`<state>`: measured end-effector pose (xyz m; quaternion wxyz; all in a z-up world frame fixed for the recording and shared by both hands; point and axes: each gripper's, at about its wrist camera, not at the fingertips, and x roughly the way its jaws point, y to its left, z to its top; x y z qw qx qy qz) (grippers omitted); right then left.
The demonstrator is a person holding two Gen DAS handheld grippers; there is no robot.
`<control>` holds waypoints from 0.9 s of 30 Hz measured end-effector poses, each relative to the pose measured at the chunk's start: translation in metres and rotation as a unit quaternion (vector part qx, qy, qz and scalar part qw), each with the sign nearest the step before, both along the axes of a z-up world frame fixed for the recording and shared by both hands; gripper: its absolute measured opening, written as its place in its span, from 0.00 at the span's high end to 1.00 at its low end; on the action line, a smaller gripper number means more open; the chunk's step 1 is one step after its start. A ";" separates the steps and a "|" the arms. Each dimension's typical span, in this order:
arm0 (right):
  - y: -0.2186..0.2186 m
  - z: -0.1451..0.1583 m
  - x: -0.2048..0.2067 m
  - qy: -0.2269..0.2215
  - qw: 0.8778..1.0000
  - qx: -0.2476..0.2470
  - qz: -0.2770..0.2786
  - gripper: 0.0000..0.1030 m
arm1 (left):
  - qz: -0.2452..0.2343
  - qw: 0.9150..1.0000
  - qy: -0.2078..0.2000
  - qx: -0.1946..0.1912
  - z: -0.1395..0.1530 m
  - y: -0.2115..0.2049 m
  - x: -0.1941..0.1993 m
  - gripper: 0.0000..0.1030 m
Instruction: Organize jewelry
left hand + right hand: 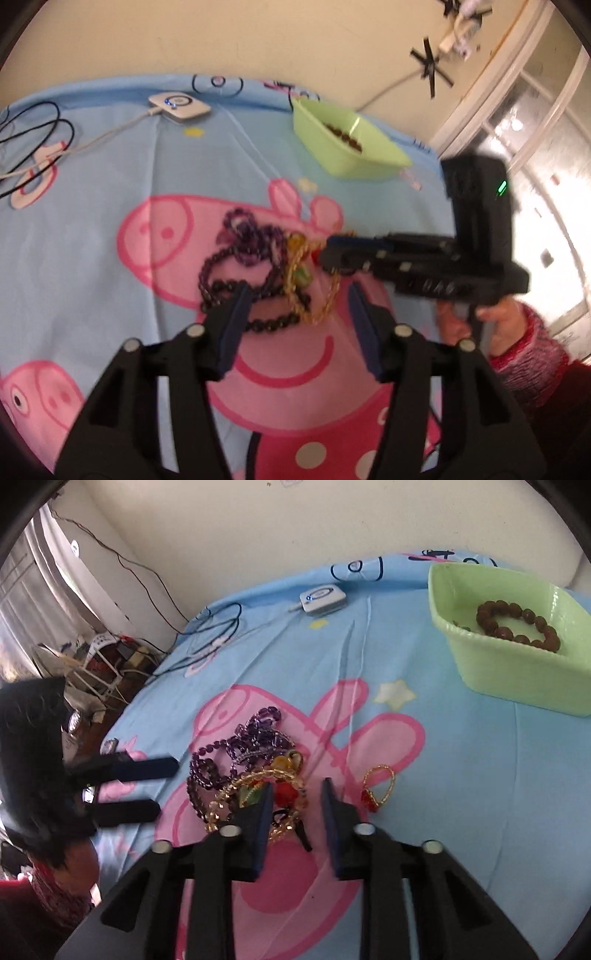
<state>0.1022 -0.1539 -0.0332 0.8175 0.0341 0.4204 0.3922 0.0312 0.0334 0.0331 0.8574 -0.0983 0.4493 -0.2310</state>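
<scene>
We see the sheet (480,775), light blue with a big pink cartoon pig, spread across both views. The heap of jewelry (243,771) lies on the pig's face near the middle of the right wrist view. It is a tangle of purple beads (255,734) with a gold bracelet (258,775) and a few red, yellow and green stones knotted in at its 5 o'clock side. A small gold ring (378,786) with a red stone lies alone on the sheet, apart from the heap at its 3 o'clock.

Our right gripper (298,784) points down at the heap's 5 o'clock edge. Its jaws stand a narrow gap apart, and the pads press on nothing that we can make out. The red stone and part of the gold bracelet show in the gap. Our left gripper (164,788) comes in from 9 o'clock of the heap with its jaws wider apart and empty, just short of the purple beads.

The green tub (517,675) sits at 2 o'clock from the heap, well apart, with a brown bead bracelet (517,627) inside it. A white gadget (323,598) with a blue light lies at 12 o'clock near the wall, and loops of black cable (218,627) lie at 11 o'clock.

In the left wrist view a hand (476,321) in a red-and-white sleeve (532,347) grips the right gripper's handle at 3 o'clock.
</scene>
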 end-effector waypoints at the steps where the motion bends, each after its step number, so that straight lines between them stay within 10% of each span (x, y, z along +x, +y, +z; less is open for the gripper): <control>1: 0.000 0.002 -0.004 -0.003 1.000 0.005 -0.002 1.00 | -0.005 1.000 0.000 0.006 -0.003 -0.005 0.000 0.49; 3: -0.001 0.009 -0.016 -0.025 1.000 0.003 -0.001 1.00 | -0.014 1.000 -0.009 0.021 -0.006 -0.014 -0.001 0.50; 5: -0.002 0.016 -0.033 -0.042 0.999 0.002 0.009 1.00 | -0.014 0.998 -0.022 0.048 -0.009 -0.021 -0.002 0.83; 7: -0.001 0.020 -0.048 -0.051 0.998 0.002 0.021 1.00 | -0.017 0.998 -0.009 0.055 -0.016 -0.021 -0.001 0.93; 19: -0.033 0.003 -0.085 -0.036 0.999 0.028 0.002 1.00 | -0.017 0.998 -0.031 0.050 0.009 0.003 -0.027 0.92; 23: -0.056 0.014 -0.068 -0.065 0.996 0.029 -0.061 0.82 | -0.056 0.994 -0.057 0.080 0.014 -0.036 -0.007 0.55; 27: -0.062 0.019 -0.053 -0.089 0.993 -0.005 -0.080 0.76 | -0.079 0.989 -0.064 0.106 0.007 -0.066 0.014 0.52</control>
